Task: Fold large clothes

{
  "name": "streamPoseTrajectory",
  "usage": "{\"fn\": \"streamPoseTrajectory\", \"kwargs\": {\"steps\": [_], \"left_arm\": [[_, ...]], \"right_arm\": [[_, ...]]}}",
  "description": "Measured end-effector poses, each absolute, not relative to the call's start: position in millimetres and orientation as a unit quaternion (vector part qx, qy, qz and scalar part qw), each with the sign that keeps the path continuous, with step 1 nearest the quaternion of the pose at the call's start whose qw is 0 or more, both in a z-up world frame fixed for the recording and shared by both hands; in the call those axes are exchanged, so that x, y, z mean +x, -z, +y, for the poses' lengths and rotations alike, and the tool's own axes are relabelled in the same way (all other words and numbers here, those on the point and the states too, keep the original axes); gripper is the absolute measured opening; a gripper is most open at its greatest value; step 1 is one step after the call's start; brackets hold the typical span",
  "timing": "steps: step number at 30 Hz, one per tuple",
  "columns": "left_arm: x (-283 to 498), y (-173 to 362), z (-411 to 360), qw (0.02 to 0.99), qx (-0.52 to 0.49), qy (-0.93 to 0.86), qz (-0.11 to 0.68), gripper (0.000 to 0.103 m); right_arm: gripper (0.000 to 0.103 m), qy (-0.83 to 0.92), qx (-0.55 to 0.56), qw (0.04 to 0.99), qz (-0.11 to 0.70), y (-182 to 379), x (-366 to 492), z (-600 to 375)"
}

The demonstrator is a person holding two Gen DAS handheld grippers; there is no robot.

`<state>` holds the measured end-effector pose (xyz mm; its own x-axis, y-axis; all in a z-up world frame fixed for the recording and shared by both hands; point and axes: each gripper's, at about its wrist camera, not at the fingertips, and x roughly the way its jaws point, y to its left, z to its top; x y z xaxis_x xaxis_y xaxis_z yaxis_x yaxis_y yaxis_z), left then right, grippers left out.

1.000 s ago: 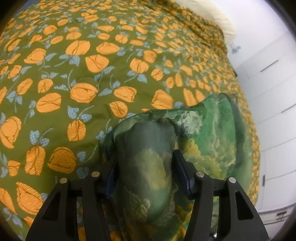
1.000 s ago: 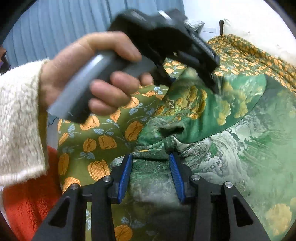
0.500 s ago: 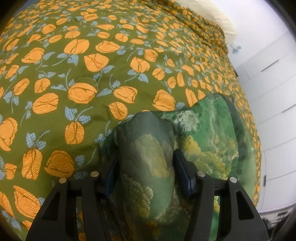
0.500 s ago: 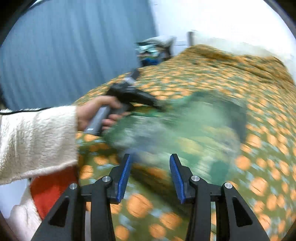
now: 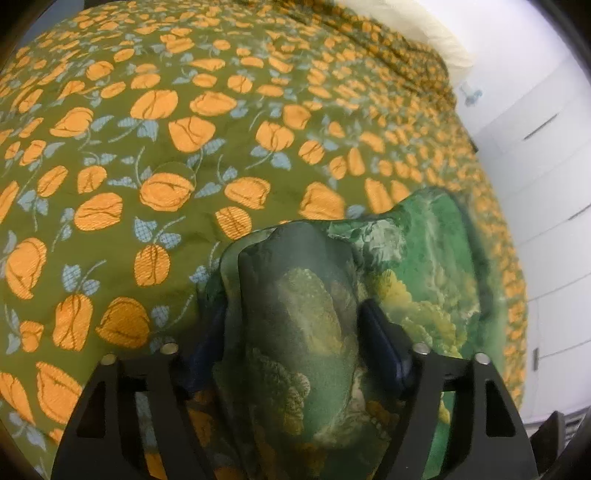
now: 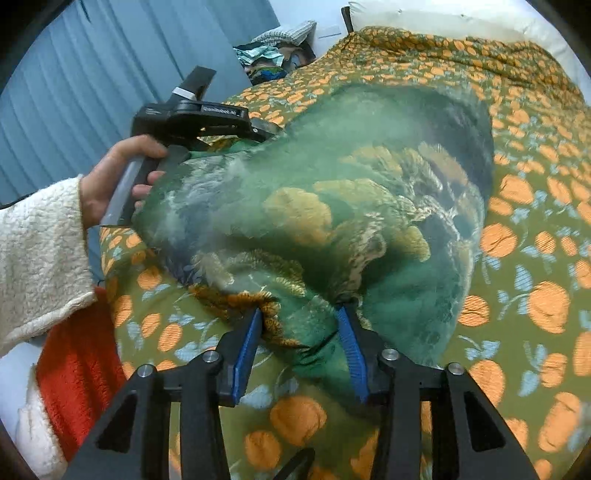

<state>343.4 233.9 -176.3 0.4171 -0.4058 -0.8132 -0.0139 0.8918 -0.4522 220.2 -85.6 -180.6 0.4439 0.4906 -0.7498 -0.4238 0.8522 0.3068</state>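
One green garment [image 6: 332, 206], sheer and printed with yellow and dark foliage, spread above one bed under an olive bedspread [image 5: 147, 155] patterned with orange flowers. Two grippers on it, one at each end.

Left gripper [image 5: 295, 332]: parted about halfway, a thick bunched fold of the garment [image 5: 299, 317] packed between the dark blue pads [image 5: 380, 339] and draped down over the fingers; clamped on that fold. Seen also from the right wrist view [image 6: 207, 114], gripped by one bare hand [image 6: 118, 177] in a white fleece sleeve [image 6: 40, 251], with the garment's far edge running into it.

Right gripper [image 6: 301, 332]: set moderately wide, blue pads [image 6: 247, 347] touching a gathered hem of the garment on both sides; cloth pinched between them.

Garment stretched between the two grippers, billowed, somewhat blurred, lifted clear of the bedspread [image 6: 524, 288] in the middle.

One white pillow [image 6: 443, 22] at the head of the bed. One blue curtain [image 6: 74, 74] behind. One heap of mixed clothes [image 6: 277, 48] beside the bed. White cabinet doors [image 5: 546, 206] at right in the left wrist view.
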Motion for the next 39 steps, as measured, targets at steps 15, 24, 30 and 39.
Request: {"fn": "streamPoseTrajectory", "kwargs": {"steps": [15, 24, 30, 39], "left_arm": [[260, 173, 280, 0.749, -0.327, 0.248, 0.521, 0.098], [267, 224, 278, 0.711, -0.366, 0.251, 0.545, 0.103], [278, 241, 266, 0.708, -0.358, 0.247, 0.557, 0.103], [282, 216, 227, 0.749, -0.265, 0.209, 0.570, 0.064]], "right_arm": [[0.090, -0.150, 0.146, 0.872, 0.442, 139, 196, -215], [0.090, -0.235, 0.283, 0.793, 0.485, 175, 253, -214], [0.092, -0.287, 0.379, 0.716, 0.512, 232, 304, -202], [0.082, -0.281, 0.280, 0.741, 0.542, 249, 342, -158]]}}
